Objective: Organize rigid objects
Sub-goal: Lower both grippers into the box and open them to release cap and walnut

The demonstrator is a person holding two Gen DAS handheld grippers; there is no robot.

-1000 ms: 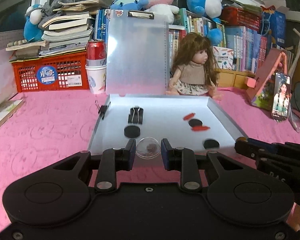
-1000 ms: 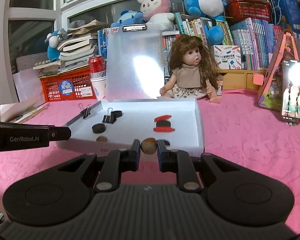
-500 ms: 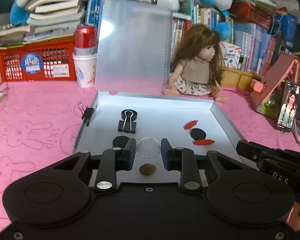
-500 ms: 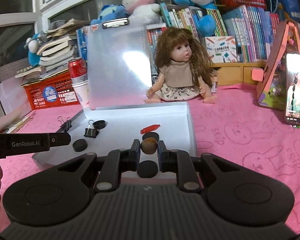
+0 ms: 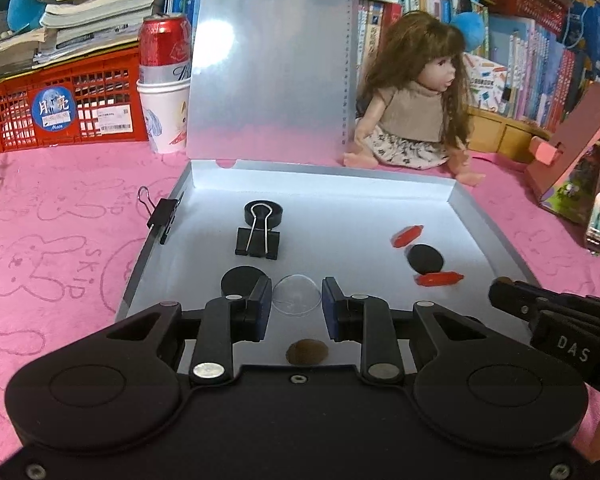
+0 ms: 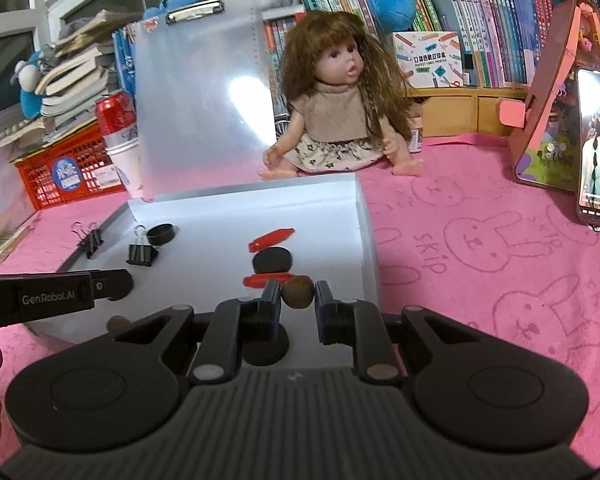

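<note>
An open white box (image 5: 204,178) (image 6: 366,216) lies on the pink cloth with its translucent lid standing up. My left gripper (image 5: 296,300) is shut on a clear round disc (image 5: 296,295) above the box's near part. A brown round piece (image 5: 307,352) lies on the box floor just below it. My right gripper (image 6: 297,294) is shut on a brown nut-like ball (image 6: 297,292) over the box's near right part. Inside the box lie black discs (image 5: 425,258) (image 6: 272,260), two red pieces (image 5: 438,279) (image 6: 271,238), a black ring (image 5: 263,213) and a binder clip (image 5: 258,240) (image 6: 141,254).
Another binder clip (image 5: 162,216) grips the box's left wall. A doll (image 5: 416,116) sits behind the box. A red can in a paper cup (image 5: 164,80) and a red crate (image 5: 60,108) stand at the back left; a phone (image 6: 598,148) leans at the right.
Both grippers have moved forward over the box, each keeping its piece. The box and its contents now look closer and lower in both views.
</note>
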